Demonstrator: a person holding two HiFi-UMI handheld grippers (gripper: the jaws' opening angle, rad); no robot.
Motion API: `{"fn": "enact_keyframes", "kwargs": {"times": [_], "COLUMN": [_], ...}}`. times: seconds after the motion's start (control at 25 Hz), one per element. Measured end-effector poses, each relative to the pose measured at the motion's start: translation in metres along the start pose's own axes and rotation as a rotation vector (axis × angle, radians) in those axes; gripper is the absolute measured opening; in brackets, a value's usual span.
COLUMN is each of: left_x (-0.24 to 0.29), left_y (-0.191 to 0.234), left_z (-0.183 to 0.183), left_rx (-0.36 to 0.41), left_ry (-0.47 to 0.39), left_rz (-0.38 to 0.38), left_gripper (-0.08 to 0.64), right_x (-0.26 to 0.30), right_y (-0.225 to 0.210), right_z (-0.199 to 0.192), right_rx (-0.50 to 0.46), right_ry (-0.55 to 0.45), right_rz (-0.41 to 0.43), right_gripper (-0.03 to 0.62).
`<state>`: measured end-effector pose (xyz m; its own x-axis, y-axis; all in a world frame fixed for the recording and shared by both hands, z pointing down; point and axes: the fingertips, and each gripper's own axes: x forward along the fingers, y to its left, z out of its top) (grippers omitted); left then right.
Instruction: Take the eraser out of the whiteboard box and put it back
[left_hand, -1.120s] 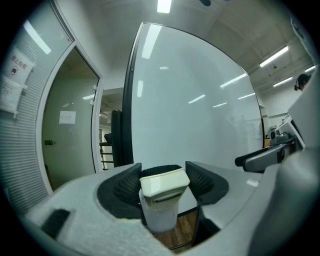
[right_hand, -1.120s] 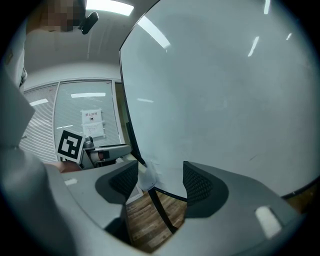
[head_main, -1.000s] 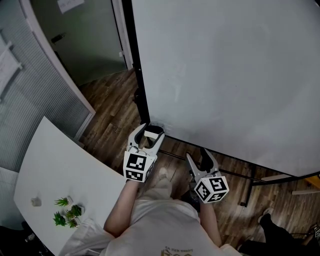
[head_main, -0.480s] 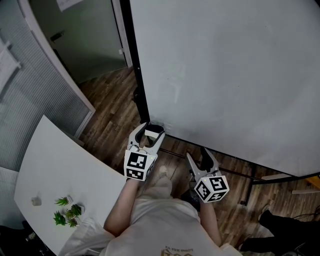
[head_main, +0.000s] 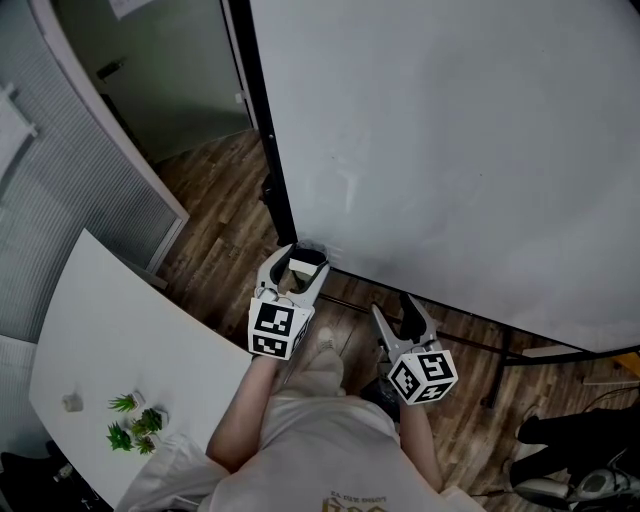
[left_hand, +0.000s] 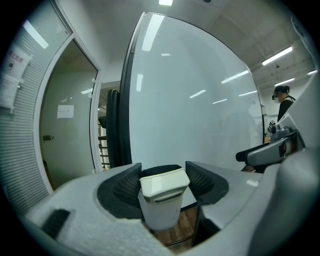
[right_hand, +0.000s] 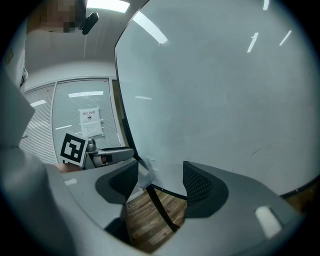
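Clamping left tool (left_hand: 161, 176) on eraser (left_hand: 165, 186): pale rounded cap, grey body; right tool (right_hand: 160, 181) wide apart, empty.

The left tool (head_main: 303, 262) is held forward and nearly level, with its jaws pressed against either side of a white eraser (left_hand: 161, 186). The right tool (head_main: 396, 312) sits just beside it, slightly nearer the body, its jaws wide apart and empty. The bare left forearm (head_main: 243, 415) and right forearm (head_main: 420, 445) reach out from the torso.
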<state>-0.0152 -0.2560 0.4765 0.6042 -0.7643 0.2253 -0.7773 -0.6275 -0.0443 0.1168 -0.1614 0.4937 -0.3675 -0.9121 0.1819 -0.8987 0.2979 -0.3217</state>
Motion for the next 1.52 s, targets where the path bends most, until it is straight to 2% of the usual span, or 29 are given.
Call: {"fn": "enact_keyframes", "kwargs": {"times": [0.56, 1.52], "left_x": [0.015, 0.019], "left_y": [0.002, 0.003], "left_z": [-0.020, -0.025], "left_rx": [0.002, -0.015], "left_ry": [0.049, 0.039], "left_rz": [-0.010, -0.049], "left_gripper": [0.273, 0.278], "right_x": [0.014, 0.016], "right_y": [-0.010, -0.011], "right_z": [-0.008, -0.010], "right_rx": [0.018, 0.022], "right_ry": [0.023, 0.029], "right_rz": [0.006, -0.009], "right_gripper": [0.279, 0.278]}}
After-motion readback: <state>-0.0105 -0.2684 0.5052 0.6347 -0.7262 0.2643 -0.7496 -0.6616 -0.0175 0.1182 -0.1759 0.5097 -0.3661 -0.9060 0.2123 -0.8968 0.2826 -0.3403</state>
